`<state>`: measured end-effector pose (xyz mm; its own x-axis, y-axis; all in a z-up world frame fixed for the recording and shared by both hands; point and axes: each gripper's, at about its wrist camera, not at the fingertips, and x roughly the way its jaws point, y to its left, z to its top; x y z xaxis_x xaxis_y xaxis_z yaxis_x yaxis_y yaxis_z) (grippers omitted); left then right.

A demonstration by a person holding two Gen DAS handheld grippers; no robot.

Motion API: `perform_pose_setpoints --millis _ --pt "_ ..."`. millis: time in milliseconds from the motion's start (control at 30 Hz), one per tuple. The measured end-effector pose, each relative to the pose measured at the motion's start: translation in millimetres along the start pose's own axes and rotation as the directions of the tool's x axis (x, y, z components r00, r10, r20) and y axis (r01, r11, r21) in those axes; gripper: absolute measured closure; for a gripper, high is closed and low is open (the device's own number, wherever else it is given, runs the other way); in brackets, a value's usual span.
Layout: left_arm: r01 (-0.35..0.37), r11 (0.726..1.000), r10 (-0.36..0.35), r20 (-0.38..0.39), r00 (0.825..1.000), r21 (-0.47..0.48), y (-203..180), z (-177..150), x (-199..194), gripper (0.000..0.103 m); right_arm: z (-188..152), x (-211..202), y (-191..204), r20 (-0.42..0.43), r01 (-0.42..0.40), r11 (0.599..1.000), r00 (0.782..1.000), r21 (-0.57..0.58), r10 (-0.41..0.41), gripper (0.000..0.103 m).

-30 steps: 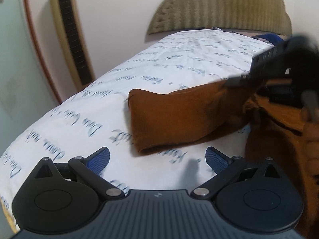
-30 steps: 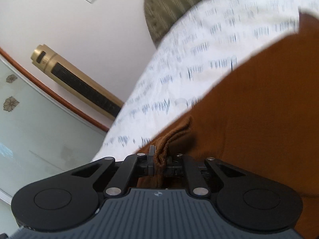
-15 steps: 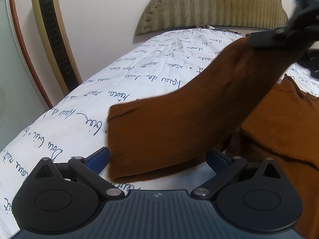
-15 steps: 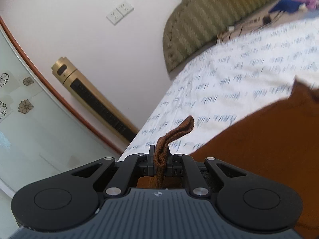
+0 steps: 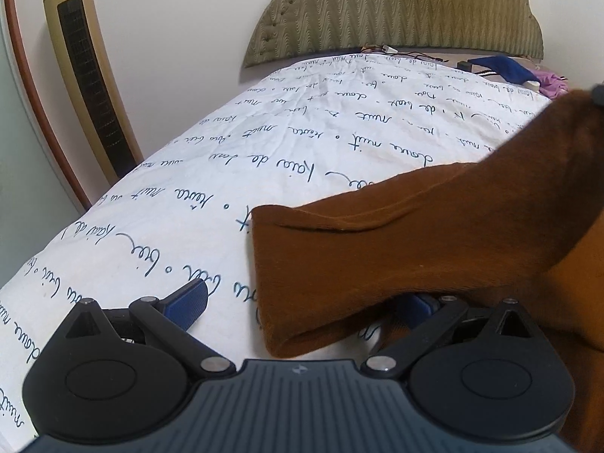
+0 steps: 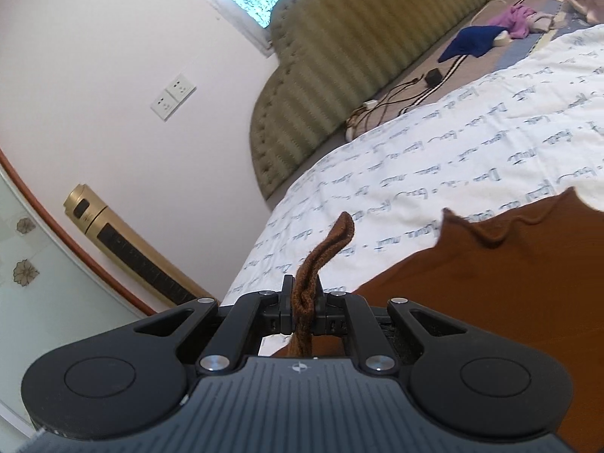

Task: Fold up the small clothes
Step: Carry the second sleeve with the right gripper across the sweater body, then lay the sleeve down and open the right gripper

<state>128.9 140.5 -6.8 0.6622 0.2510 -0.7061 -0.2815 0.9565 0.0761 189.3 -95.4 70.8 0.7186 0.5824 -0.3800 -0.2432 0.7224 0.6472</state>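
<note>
While fingers (image 6: 286, 304) pinch, fuzzy brown garment (image 5: 396, 241) drapes, printed sheet (image 5: 264, 143).

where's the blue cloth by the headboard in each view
Left wrist: blue cloth lies upper right, at the foot of the green headboard.
Right wrist: blue cloth lies upper right, right of the headboard.
Shared landmark: the gold tower fan against the wall.

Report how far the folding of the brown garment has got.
Done: little; no flat, finished fold shows. In hand: the right gripper is shut on an edge of the brown garment, lifting a section off the white sheet. The left gripper is open, the hanging edge between its fingers, ungrasped. Left: grip that edge, lay the fold, flatten.
</note>
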Motion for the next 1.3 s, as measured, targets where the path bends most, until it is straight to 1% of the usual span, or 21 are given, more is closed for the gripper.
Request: perform_pose_setpoints --millis 167,267,400,567,700,767,933,1067,1167,1233,1267,1300 --pt "0.007 1.000 -0.007 0.013 1.000 -0.006 -7.4 11.0 -3.0 0.000 9.0 -15.4 -14.1 0.051 0.045 0.999 0.998 -0.013 -0.044 0.091" --pt "0.013 1.000 -0.013 0.033 0.999 0.002 -14.4 18.6 -5.7 0.000 12.9 -26.1 -26.4 0.084 0.092 0.996 0.992 -0.024 -0.089 0.091" --pt "0.024 1.000 -0.024 0.038 0.999 0.015 -27.7 23.2 -5.6 0.000 14.8 -40.8 -50.7 0.105 0.122 0.992 0.987 0.020 -0.123 0.091" --pt "0.046 0.998 -0.047 0.019 0.999 0.041 -42.3 18.3 -0.8 0.000 12.1 -61.9 -79.4 0.122 0.173 0.983 0.976 0.056 -0.179 0.091" --pt "0.064 0.996 -0.064 0.003 0.998 0.070 -49.2 11.0 0.4 0.000 8.7 -81.4 -93.7 0.158 0.239 0.970 0.958 0.029 -0.241 0.091" --pt "0.069 0.995 -0.069 -0.004 0.998 0.078 -50.3 7.8 0.1 0.000 7.1 -90.8 -105.4 0.165 0.257 0.966 0.951 0.043 -0.260 0.091" --pt "0.092 0.993 -0.090 -0.025 0.996 0.075 -47.5 -1.6 -4.1 0.000 1.6 -106.4 -139.7 0.166 0.303 0.948 0.934 0.098 -0.316 0.091" --pt "0.097 0.991 -0.095 -0.021 0.995 0.090 -51.3 -7.5 -11.3 0.000 -7.2 -111.2 -161.9 0.155 0.336 0.932 0.922 0.137 -0.355 0.091" --pt "0.116 0.988 -0.115 -0.018 0.993 0.100 -54.9 -10.4 -17.8 0.000 -11.4 -112.9 -173.8 0.144 0.354 0.923 0.916 0.154 -0.375 0.091" --pt "0.127 0.986 -0.126 -0.018 0.992 0.105 -57.6 -12.3 -21.2 0.000 -13.9 -112.2 -180.3 0.124 0.356 0.921 0.918 0.158 -0.376 0.090" --pt "0.130 0.985 -0.129 -0.018 0.991 0.109 -58.9 -13.3 -22.5 0.000 -14.8 -112.1 -182.6 0.109 0.356 0.921 0.921 0.160 -0.375 0.087" --pt "0.134 0.984 -0.133 -0.019 0.991 0.113 -60.2 -14.7 -24.0 0.000 -16.2 -111.9 -184.2 0.099 0.368 0.915 0.917 0.165 -0.387 0.086"
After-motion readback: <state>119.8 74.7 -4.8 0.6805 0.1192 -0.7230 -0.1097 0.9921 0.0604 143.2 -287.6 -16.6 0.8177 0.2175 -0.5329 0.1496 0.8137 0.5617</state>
